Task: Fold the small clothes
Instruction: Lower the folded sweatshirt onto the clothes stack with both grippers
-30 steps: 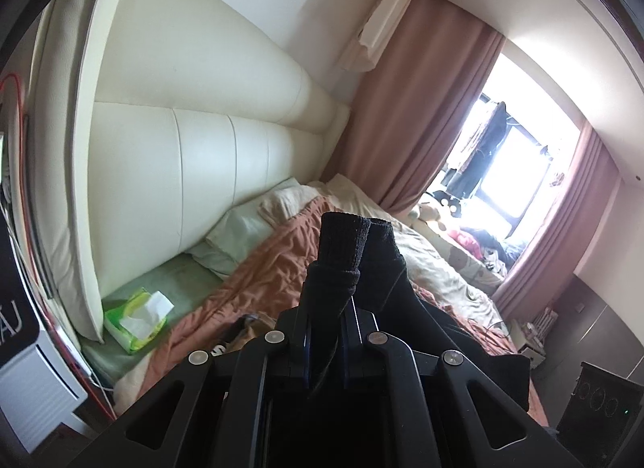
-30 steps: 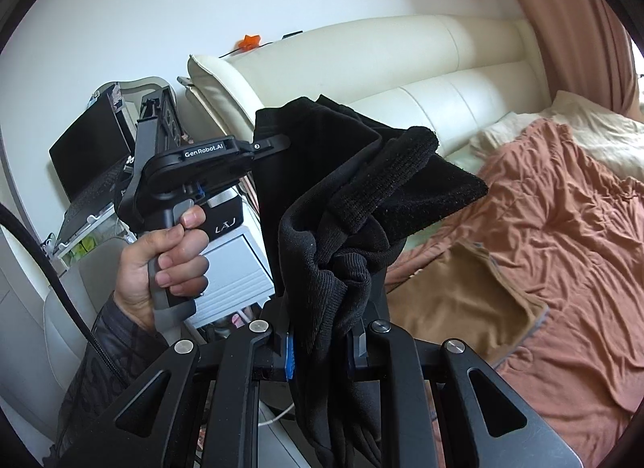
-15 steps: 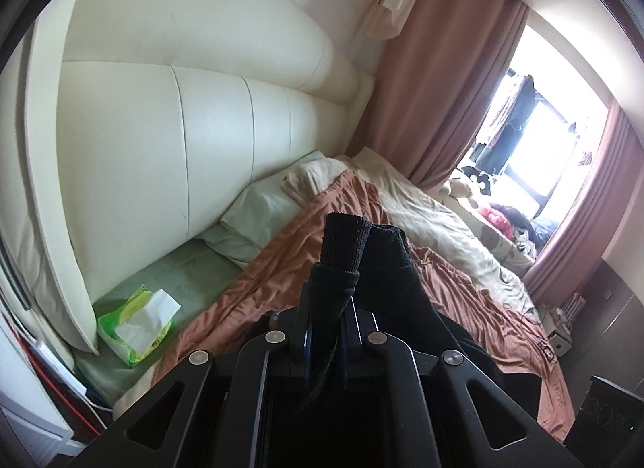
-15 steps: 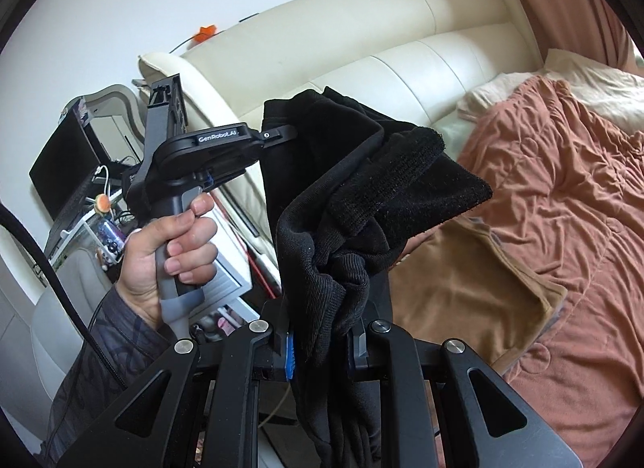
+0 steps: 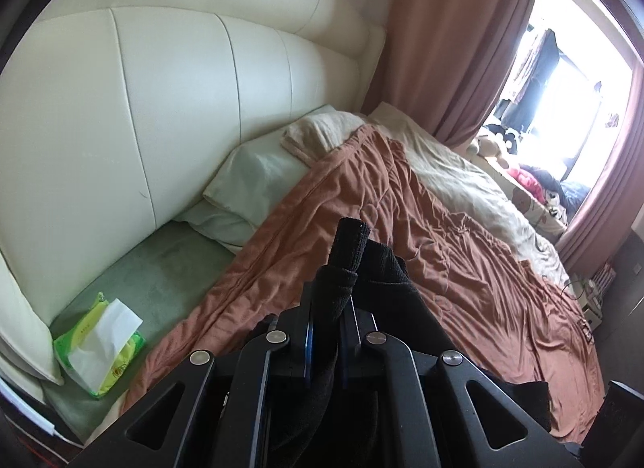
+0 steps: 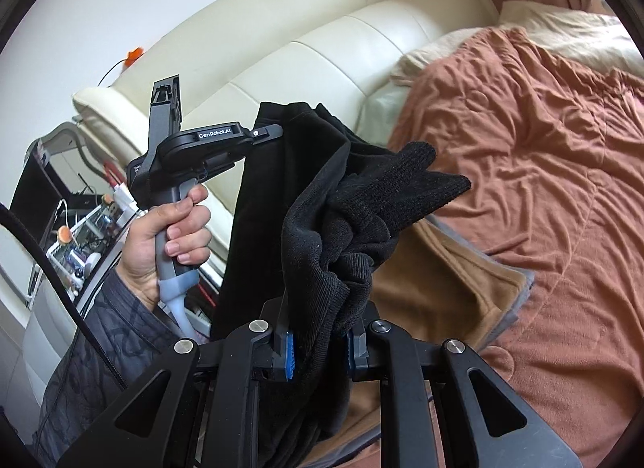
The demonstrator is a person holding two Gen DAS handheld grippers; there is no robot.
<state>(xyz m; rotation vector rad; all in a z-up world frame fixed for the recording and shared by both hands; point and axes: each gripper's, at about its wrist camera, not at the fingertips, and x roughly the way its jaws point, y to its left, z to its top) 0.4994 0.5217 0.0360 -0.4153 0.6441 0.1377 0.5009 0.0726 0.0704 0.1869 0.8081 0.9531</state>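
Observation:
A black knitted garment [image 6: 354,202] hangs in the air between both grippers, above the bed. My right gripper [image 6: 320,341] is shut on a bunched ribbed edge of it, and the cloth spills forward over the fingers. My left gripper [image 5: 330,331] is shut on another ribbed edge of the black garment [image 5: 350,266], which stands up from the jaws and drapes off to the right. In the right wrist view the left gripper [image 6: 277,130] shows at upper left, held by a hand [image 6: 169,242], with the garment hanging straight down from its tips.
A rust-brown quilt [image 5: 422,250] covers the bed, with a cream padded headboard [image 5: 181,106] and pale pillows [image 5: 257,182] behind. A green tissue pack [image 5: 98,343] lies on the green sheet. A folded tan blanket [image 6: 451,287] lies on the quilt. Cluttered shelves [image 6: 68,234] stand at left.
Both grippers have tipped downward towards the bed while keeping hold of the garment. The left gripper sits closer and higher in the right wrist view.

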